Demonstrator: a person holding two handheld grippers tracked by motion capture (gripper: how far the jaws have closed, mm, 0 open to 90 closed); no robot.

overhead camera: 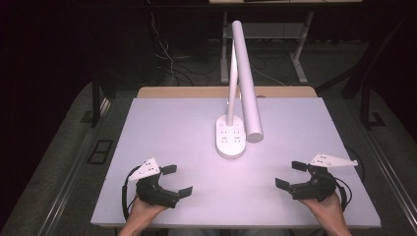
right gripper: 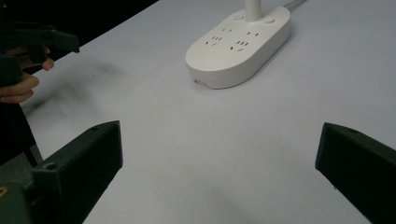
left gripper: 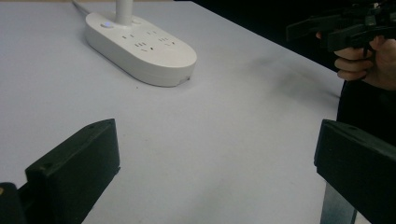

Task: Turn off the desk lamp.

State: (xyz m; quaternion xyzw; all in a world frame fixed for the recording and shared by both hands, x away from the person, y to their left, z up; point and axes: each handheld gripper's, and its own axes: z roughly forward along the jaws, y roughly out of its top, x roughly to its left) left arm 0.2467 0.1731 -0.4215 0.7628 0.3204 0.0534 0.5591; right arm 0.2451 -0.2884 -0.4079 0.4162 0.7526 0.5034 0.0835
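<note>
High view: unlabelled white lamp base (overhead camera: 230,139)

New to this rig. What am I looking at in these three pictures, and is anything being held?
No robot here: a person holds a two-fingered handheld gripper in each hand. The high view looks down on the white table; the left gripper sits at lower left, the right gripper at lower right. The other two views come from cameras riding on each gripper, looking along its black fingers. On the table stands a white desk lamp whose oval base carries power sockets. Both grippers are open and hold nothing.
</note>
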